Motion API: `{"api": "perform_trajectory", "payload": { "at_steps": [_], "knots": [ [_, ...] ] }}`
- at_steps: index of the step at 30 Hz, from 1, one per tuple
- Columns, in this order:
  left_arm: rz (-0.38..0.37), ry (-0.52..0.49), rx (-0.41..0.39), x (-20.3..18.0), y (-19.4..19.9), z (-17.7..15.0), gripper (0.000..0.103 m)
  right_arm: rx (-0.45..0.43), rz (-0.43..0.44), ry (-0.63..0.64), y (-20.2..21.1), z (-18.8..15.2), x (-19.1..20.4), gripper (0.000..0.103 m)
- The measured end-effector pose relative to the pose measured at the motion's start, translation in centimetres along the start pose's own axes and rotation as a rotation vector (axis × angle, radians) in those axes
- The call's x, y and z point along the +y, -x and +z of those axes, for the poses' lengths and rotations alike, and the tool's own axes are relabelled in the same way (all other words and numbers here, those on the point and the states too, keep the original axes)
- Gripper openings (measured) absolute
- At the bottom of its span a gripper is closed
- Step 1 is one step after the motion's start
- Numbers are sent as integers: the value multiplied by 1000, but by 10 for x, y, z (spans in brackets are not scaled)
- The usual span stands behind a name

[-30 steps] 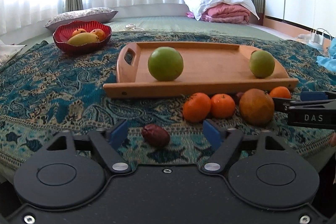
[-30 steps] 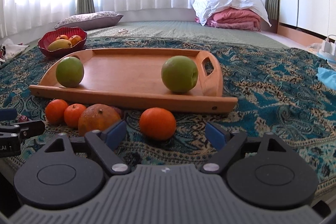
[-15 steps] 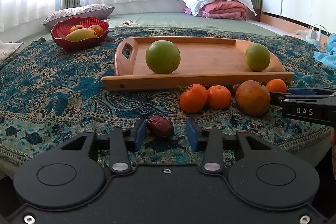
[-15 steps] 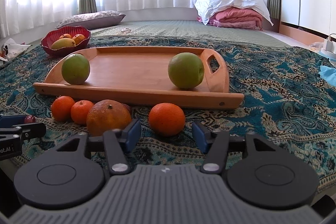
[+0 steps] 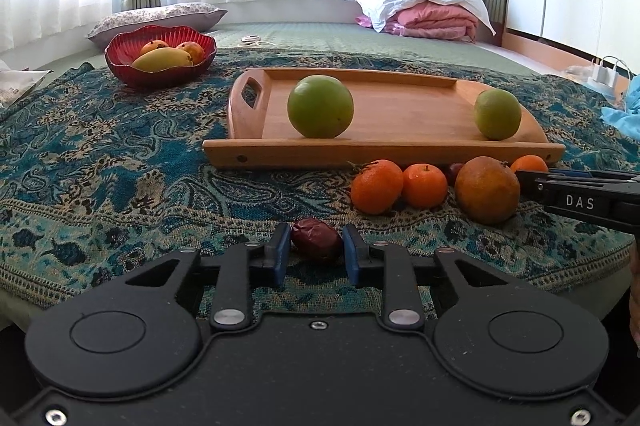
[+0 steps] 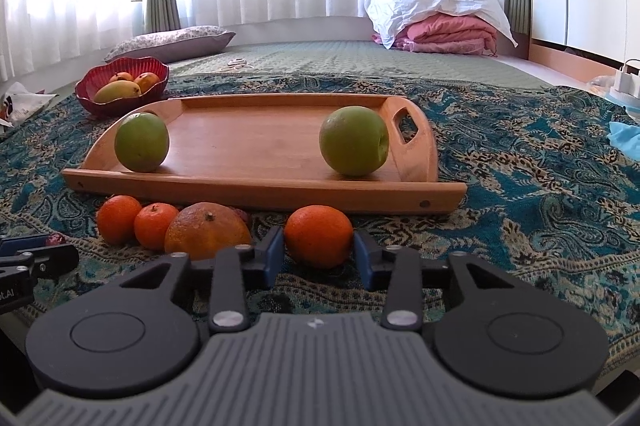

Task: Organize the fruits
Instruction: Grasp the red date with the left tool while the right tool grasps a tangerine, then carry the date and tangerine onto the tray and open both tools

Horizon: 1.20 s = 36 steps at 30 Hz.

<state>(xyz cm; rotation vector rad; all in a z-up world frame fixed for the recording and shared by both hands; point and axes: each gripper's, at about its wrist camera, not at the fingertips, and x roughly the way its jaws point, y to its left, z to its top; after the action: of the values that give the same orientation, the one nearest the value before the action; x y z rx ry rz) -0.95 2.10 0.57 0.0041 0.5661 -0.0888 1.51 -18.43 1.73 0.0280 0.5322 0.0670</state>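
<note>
My left gripper [image 5: 314,254] is shut on a dark red date [image 5: 316,236] lying on the patterned cloth. My right gripper [image 6: 318,256] is shut on a small orange tangerine [image 6: 319,235] in front of the wooden tray [image 6: 260,186]. The tray [image 5: 384,148] holds two green apples [image 5: 320,112] [image 5: 497,114]. Two more tangerines [image 5: 377,186] [image 5: 425,185] and a large brownish orange [image 5: 487,189] lie in front of the tray. The right gripper's side shows at the right of the left wrist view [image 5: 580,200].
A red bowl [image 5: 160,68] with mangoes stands at the back left. A pillow [image 5: 160,18] and folded bedding [image 5: 424,10] lie behind on the green mat. A blue cloth [image 5: 624,114] is at the far right.
Both grippers have moved forward and closed: the left around the date, the right around the tangerine. Both stood wide open a second ago.
</note>
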Motion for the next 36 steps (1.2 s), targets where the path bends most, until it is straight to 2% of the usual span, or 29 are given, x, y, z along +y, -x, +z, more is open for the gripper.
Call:
{"api": "perform_trajectory", "payload": {
  "at_steps": [15,28,36],
  "knots": [
    [18,-10,-50,0,11,24,26,-40,-3,-22,10,8,-3,40],
    [-10,-7,-91,-3,21,72,26,-119,-13,-77,30,49,-10,40],
    [-38,-40,-123,-8,19,105,26,-165,-15,-51,33,81,-12,40]
  ]
}}
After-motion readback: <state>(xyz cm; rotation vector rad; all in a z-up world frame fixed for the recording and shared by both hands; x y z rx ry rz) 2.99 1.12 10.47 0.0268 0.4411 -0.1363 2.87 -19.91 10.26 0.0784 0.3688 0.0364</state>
